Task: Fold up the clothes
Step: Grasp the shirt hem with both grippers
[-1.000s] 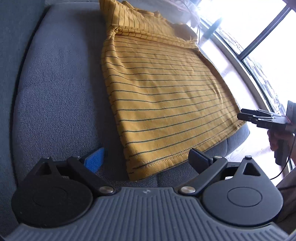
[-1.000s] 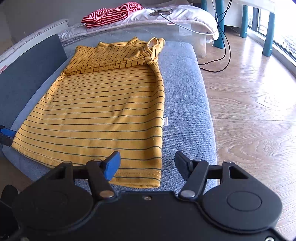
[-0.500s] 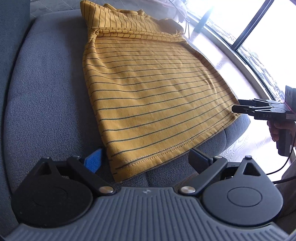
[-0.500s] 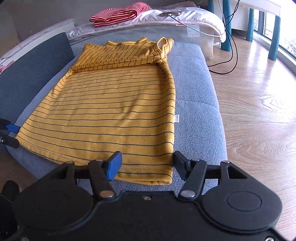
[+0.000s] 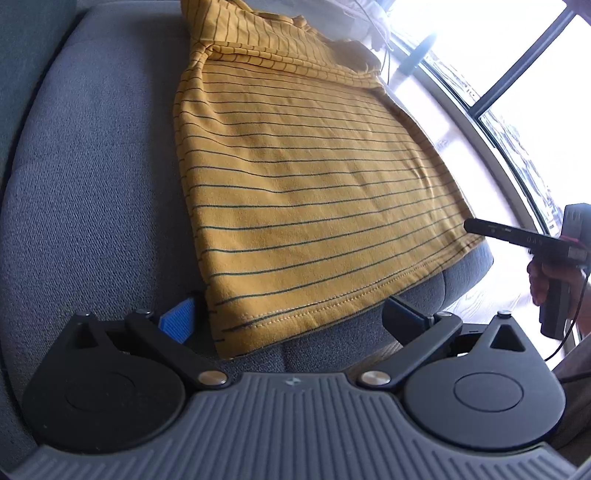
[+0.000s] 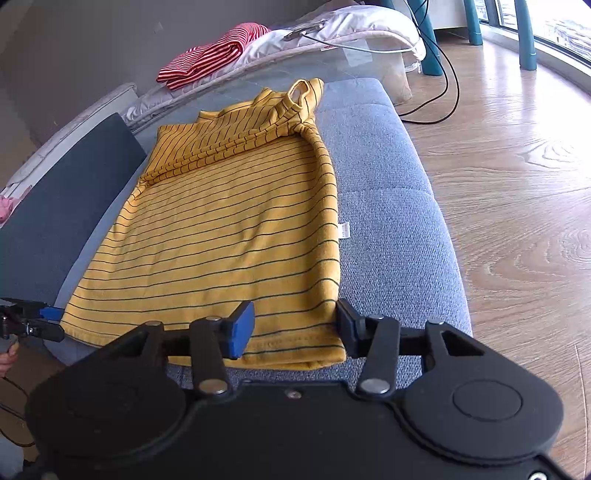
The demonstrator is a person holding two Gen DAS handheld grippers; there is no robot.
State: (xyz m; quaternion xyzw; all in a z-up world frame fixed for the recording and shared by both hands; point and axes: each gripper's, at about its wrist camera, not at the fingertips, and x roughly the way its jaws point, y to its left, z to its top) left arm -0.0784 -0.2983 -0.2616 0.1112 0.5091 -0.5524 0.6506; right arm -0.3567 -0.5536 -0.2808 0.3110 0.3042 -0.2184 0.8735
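A yellow shirt with thin dark stripes [image 5: 306, 177] [image 6: 229, 229] lies flat on the grey sofa cushion [image 5: 96, 192] [image 6: 391, 229], its top part folded down over the body. My left gripper [image 5: 291, 319] is open at the hem's near corner, and the cloth edge sits between its fingers. My right gripper [image 6: 295, 328] is open at the hem's other corner, with the fabric reaching in between the blue pad [image 6: 242, 328] and the dark finger. Each gripper shows at the edge of the other's view: right gripper [image 5: 517, 240], left gripper [image 6: 33, 321].
A red-and-white striped garment [image 6: 210, 55] rests on white bedding [image 6: 332, 33] behind the sofa. Black cables [image 6: 439, 85] trail over the wooden floor [image 6: 517, 184] to the right. A dark backrest cushion [image 6: 62, 206] lines the sofa's left side. A bright window [image 5: 517, 92] lies beyond.
Both grippers have moved in toward the shirt's hem. Its two corners now lie between the open fingers instead of ahead of them.
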